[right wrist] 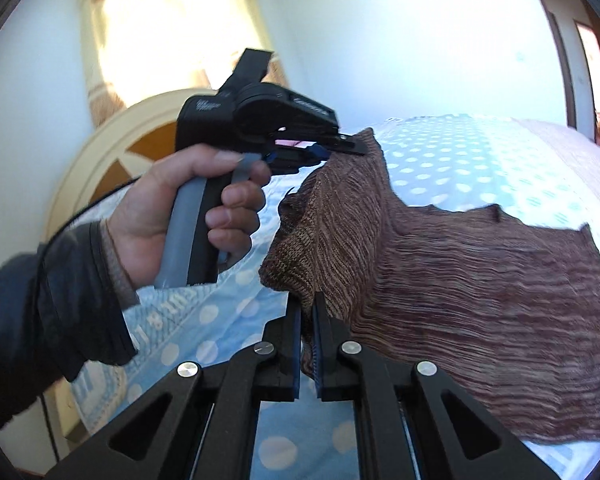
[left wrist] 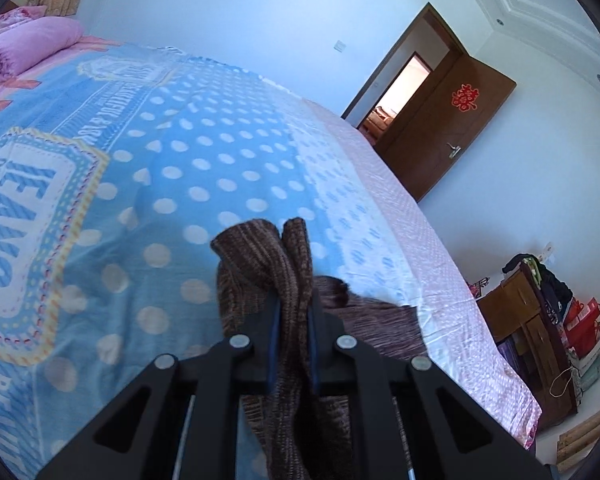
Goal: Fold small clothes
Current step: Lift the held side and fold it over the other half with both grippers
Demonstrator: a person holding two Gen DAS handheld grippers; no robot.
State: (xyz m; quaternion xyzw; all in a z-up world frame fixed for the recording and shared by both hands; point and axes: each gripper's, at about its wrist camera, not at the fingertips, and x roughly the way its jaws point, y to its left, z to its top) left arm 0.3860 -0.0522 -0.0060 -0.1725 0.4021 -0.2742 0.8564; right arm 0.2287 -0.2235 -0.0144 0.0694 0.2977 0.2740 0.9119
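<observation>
Left gripper (left wrist: 293, 300) and right gripper (right wrist: 307, 312) are each clamping an edge of the brown knit garment (right wrist: 480, 300), raising it off the blue polka-dot bedspread (left wrist: 204, 152).

Right gripper (right wrist: 307, 312) clamped on edge of brown knit garment (right wrist: 480, 292), fabric pinched between blue pads. Left gripper (right wrist: 342, 148) further up, gripping another corner of the garment; both corners lifted, rest draped flat on blue polka-dot bedspread (right wrist: 452, 160). Left hand (right wrist: 180, 216) wraps the grey-black handle, dark sleeve (right wrist: 40, 300) at frame left. Cream headboard (right wrist: 112, 160) and bright curtained window (right wrist: 172, 28) behind.
</observation>
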